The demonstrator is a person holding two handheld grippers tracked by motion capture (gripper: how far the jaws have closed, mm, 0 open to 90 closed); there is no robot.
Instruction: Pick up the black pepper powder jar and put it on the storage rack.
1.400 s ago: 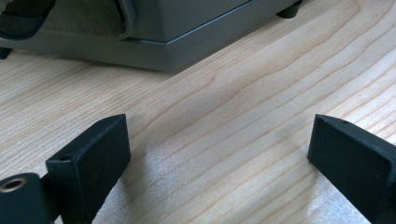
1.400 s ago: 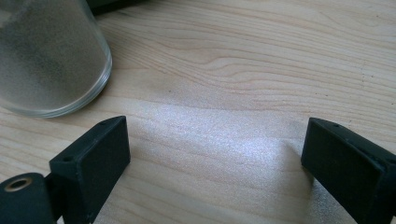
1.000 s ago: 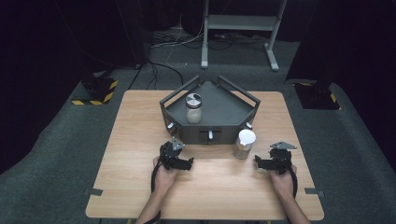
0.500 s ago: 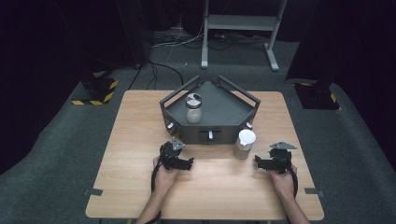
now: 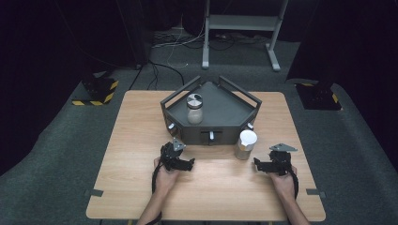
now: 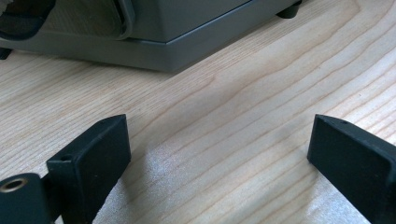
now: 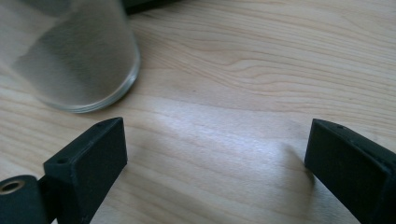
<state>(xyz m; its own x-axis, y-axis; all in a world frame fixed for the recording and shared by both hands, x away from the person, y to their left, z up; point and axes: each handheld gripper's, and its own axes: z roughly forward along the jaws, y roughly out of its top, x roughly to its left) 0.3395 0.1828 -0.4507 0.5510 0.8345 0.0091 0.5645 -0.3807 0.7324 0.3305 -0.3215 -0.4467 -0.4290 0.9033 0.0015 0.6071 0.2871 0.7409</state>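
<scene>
Presently the white-lidded jar (image 5: 245, 144) is seen standing upright on the table (image 5: 141, 122) just in front of the grey tray (image 5: 225, 110), near the right gripper (image 5: 259, 164), whose jaws have just been opening and are spread wide with nothing between them; the left gripper (image 5: 187, 164) is likewise held agape and empty. Should the jar be approached off-centre, it could be nudged by one jaw and tipped or pushed against the tray. A second jar (image 5: 195, 108) stands inside the tray.
</scene>
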